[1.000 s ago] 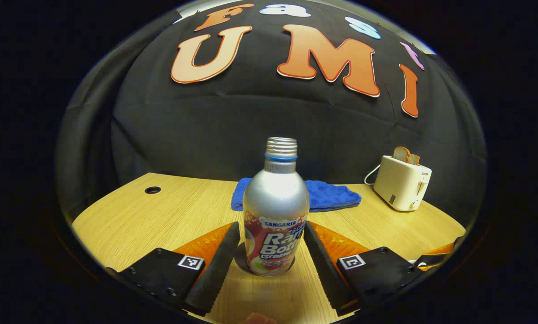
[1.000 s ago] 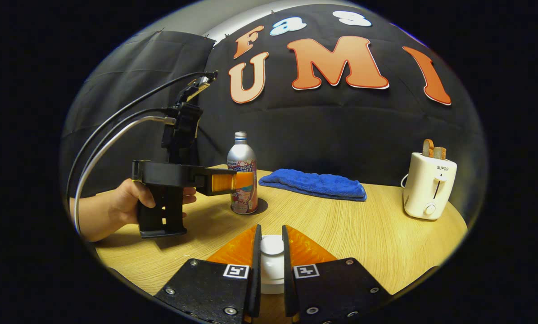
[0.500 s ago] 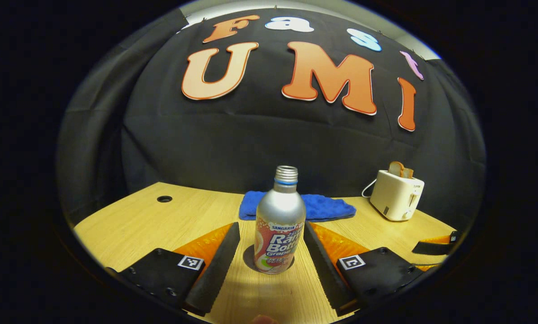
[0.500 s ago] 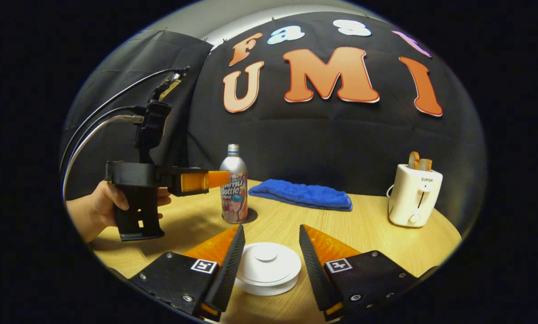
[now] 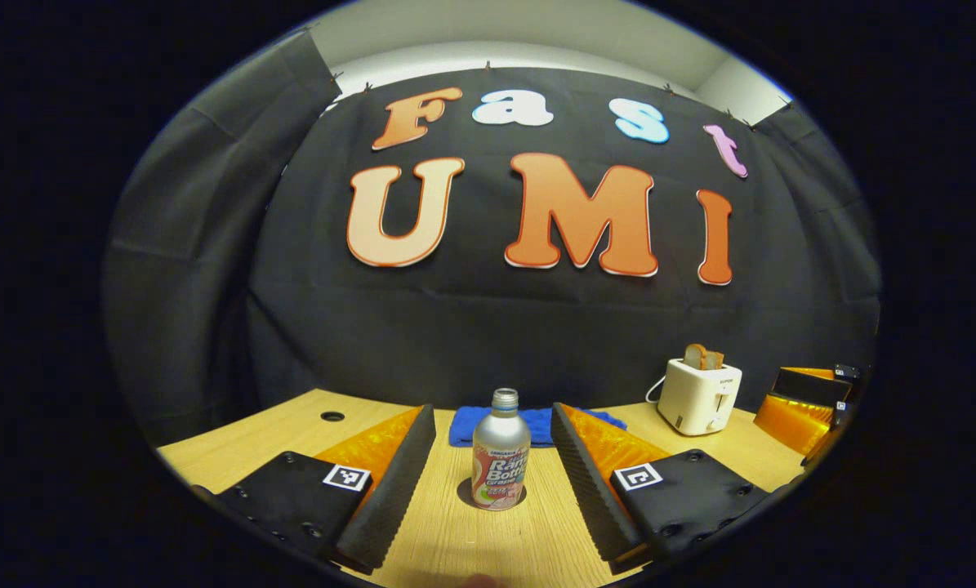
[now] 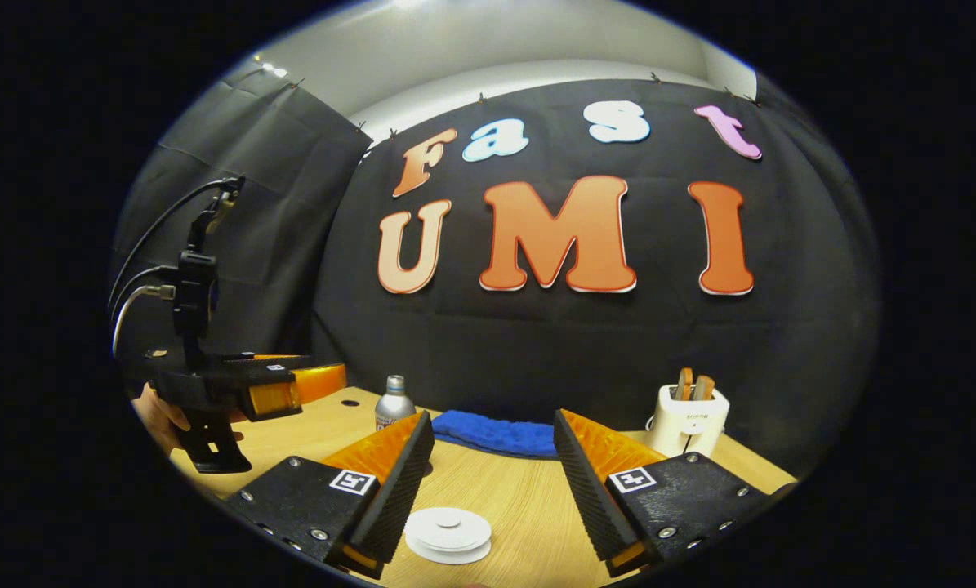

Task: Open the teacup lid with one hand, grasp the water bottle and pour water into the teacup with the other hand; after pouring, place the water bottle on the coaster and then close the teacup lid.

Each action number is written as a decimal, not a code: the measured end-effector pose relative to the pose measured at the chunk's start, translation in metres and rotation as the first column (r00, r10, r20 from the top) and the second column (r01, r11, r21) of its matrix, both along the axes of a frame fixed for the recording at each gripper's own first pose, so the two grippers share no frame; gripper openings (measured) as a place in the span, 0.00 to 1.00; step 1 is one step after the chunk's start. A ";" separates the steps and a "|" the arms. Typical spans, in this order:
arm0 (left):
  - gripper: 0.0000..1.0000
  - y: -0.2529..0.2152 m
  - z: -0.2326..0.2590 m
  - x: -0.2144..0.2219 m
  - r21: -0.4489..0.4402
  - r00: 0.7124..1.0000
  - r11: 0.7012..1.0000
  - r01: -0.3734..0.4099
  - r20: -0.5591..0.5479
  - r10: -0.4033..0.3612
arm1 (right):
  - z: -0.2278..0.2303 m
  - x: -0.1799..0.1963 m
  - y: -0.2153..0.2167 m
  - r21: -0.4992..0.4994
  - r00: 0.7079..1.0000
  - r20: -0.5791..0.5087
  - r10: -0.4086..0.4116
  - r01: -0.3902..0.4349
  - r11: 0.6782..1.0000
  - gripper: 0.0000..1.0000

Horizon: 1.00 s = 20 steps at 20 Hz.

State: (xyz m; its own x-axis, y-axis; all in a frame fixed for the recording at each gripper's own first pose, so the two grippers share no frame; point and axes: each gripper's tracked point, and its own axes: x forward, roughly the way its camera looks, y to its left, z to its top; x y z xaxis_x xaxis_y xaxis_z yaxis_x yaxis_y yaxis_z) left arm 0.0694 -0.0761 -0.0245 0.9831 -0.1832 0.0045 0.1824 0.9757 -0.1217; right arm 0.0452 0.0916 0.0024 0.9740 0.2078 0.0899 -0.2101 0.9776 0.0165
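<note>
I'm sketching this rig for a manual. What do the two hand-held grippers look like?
Each hand-held gripper has black plates with screws carrying square black-and-white markers, and two long wedge-shaped fingers with ridged inner faces. The left one, seen from the right gripper view, has a black pistol handle, an upright mast and cables.

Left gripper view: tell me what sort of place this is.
Probably a staged recording booth, not a real kitchen: a black cloth wall hangs behind a wooden table, which holds kitchen props, namely a bottle, a toaster and a blue towel.
</note>
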 end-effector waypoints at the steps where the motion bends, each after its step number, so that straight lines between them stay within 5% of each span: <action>1: 0.93 -0.001 0.007 -0.008 0.000 1.000 1.000 0.000 0.018 0.000 | 0.006 -0.004 -0.004 -0.001 1.000 0.008 -0.006 0.006 1.000 0.88; 11: 0.93 -0.007 0.021 -0.056 0.047 0.998 0.999 -0.015 0.061 0.012 | 0.024 -0.031 -0.031 -0.006 0.996 0.038 -0.078 0.078 0.997 0.89; 20: 0.96 -0.001 0.021 -0.055 0.024 0.997 0.999 -0.039 0.063 0.037 | 0.022 -0.034 -0.033 -0.016 0.997 0.024 -0.070 0.071 0.997 0.90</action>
State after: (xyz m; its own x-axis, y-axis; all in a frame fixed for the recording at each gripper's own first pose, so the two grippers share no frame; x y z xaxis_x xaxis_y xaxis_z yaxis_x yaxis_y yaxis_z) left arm 0.0146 -0.0772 -0.0036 0.9872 -0.1465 0.0624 0.1516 0.9847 -0.0865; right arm 0.0116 0.0590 0.0246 0.9840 0.1403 0.1094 -0.1407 0.9900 -0.0040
